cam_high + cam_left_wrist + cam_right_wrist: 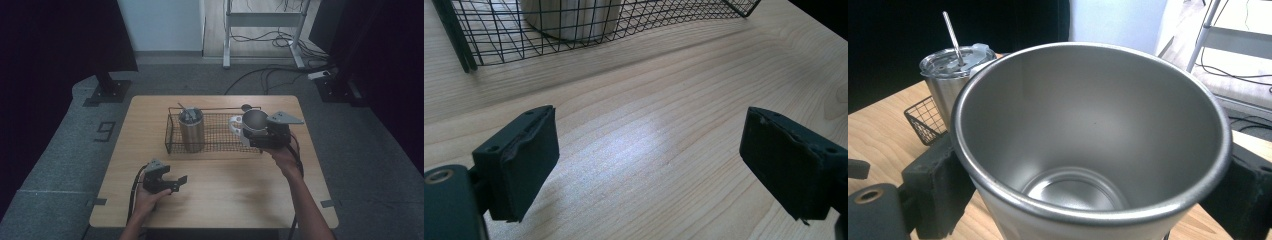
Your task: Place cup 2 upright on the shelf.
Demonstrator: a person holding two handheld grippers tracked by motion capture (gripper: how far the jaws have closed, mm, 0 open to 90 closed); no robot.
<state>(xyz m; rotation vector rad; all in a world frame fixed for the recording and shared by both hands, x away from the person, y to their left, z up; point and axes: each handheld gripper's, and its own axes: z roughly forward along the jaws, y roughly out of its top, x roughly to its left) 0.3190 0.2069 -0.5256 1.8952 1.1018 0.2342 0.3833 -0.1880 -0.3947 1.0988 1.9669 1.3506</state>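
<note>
An open steel cup (254, 120) (1088, 140) with nothing inside it is held upright above the right end of a black wire basket (220, 148). My right gripper (253, 134) (1093, 205) is shut on it, a black pad (938, 187) pressed to each side. A lidded steel tumbler (191, 130) (950, 75) with a metal straw (951, 35) stands in the basket's left part. My left gripper (175, 183) (649, 160) hovers open over bare wood near the table's front left, nothing between its pads (521, 165), facing the basket (489, 40).
The wooden table (225, 195) has free room in front of the basket. A small dark round object (246, 107) lies behind the basket's right end. Beyond the table are a stand base (107, 92), floor cables (260, 75) and a desk frame (265, 20).
</note>
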